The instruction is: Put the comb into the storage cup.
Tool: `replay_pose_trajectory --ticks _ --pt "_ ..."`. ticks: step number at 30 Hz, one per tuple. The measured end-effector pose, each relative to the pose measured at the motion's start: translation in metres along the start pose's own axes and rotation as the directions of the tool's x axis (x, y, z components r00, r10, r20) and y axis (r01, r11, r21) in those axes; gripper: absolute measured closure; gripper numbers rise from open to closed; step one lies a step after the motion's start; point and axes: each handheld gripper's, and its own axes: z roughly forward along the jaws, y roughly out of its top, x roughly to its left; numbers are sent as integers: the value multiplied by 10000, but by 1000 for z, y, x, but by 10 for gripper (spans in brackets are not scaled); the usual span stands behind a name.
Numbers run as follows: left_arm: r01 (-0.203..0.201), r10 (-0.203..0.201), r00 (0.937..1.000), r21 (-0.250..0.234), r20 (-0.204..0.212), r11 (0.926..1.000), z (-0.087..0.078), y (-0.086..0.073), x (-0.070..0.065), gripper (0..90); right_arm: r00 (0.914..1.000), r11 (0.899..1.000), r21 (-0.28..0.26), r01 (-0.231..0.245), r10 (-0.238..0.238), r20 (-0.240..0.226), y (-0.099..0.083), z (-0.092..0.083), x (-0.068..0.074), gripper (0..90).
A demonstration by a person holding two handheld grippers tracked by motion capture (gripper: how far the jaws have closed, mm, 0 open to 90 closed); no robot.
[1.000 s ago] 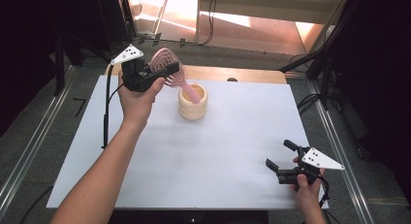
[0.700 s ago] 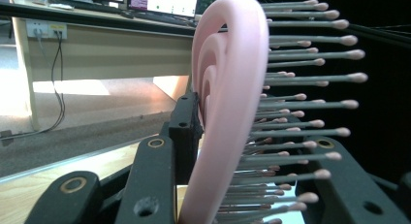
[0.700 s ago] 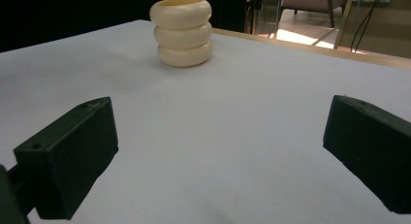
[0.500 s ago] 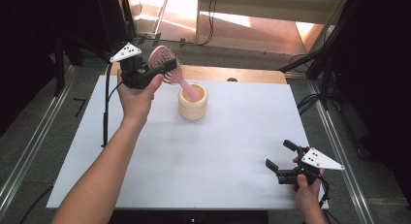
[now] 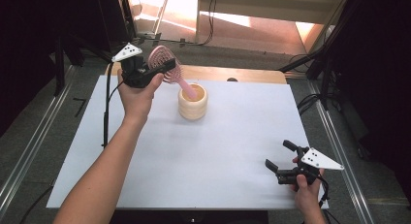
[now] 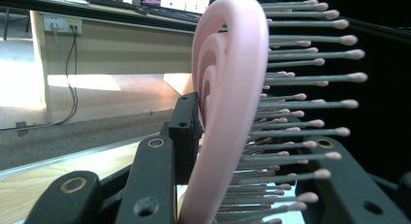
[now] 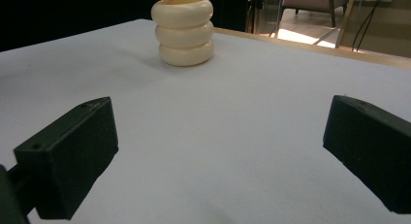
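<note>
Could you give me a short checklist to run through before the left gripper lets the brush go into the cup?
1. Left gripper shut on the brush head: ok.
2. Handle tip inside the cup mouth: ok, it dips below the rim in the high view.
3. Handle resting on the cup's bottom: cannot tell, the inside is hidden.
4. Cup upright on the table: ok.
5. Right gripper open, empty and well away from the cup: ok.
6. Brush upright enough to stay put: not ok, it leans toward the left hand.
</note>
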Motion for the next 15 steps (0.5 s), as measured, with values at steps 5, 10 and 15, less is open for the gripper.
replay_pose_trajectory --ticks 5,10,15 --pt "33 -33 10000 76 -52 10000 4 -3 2 635 10000 10000 -18 22 -22 0 0 0 0 0" --pt "50 -48 9999 134 -114 9999 7 -7 3 635 10000 10000 -41 32 -32 10 0 0 -1 0" --pt "21 -17 9998 224 -190 9997 10 -10 3 635 10000 10000 -12 11 -11 -27 0 0 0 0"
